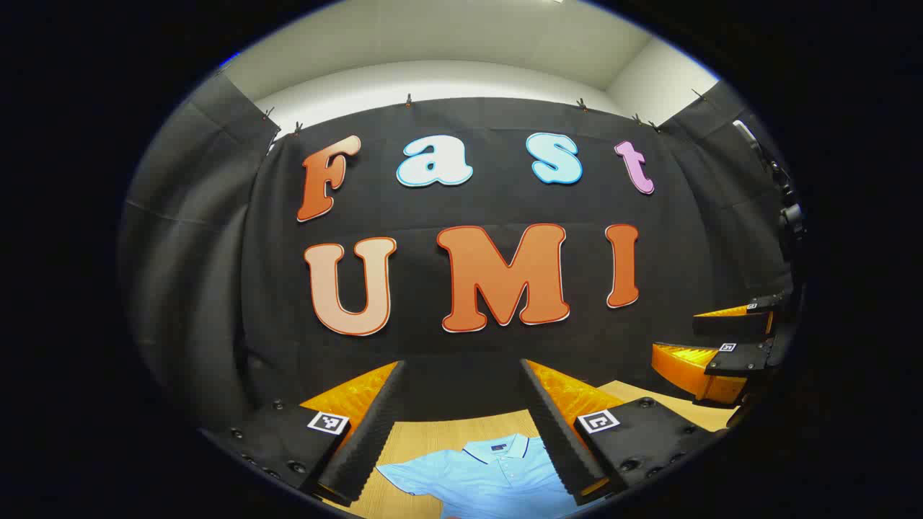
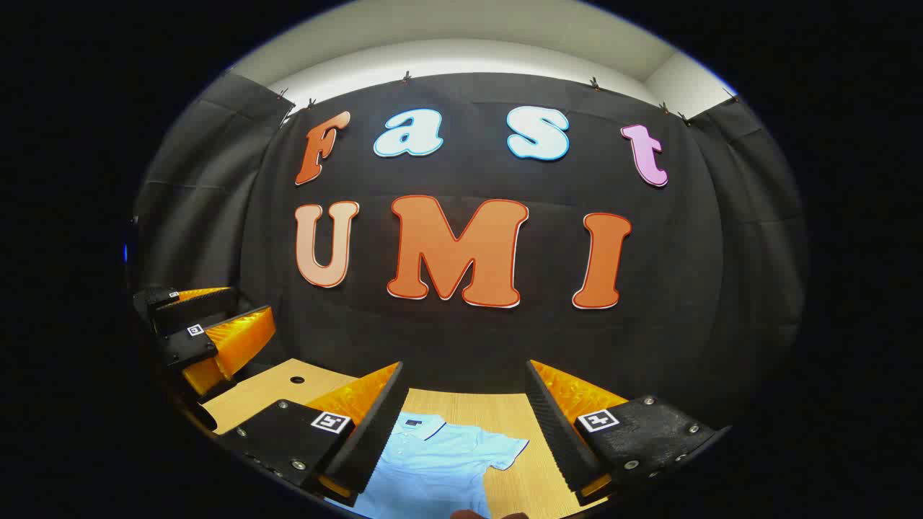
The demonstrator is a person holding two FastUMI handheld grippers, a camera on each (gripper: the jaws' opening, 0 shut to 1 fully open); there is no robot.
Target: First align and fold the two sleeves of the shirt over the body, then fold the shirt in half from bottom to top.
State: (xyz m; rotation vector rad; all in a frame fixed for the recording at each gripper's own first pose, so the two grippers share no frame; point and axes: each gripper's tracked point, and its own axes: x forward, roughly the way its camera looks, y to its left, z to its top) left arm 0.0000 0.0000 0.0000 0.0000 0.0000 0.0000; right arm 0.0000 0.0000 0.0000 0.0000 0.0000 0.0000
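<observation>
**Two grippers raised above a shirt**

A light blue polo shirt (image 1: 490, 472) lies flat on the wooden table (image 2: 461, 411), sleeves spread. Left gripper (image 1: 461, 411) and right gripper (image 2: 461, 411) hover above, jaws wide apart, empty. Black cloth wall (image 1: 461, 346) stands behind.

Right tool (image 2: 461, 425) hangs open above the shirt (image 2: 440, 468) on the table (image 2: 497, 411).

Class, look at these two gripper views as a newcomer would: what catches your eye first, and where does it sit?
First comes the light blue polo shirt, lying flat on the wooden table low in both views, collar towards the booth wall, with a short sleeve spread out to the side. Next, each gripper's open fingers frame it: the left gripper and the right gripper, both held above the table.
</observation>
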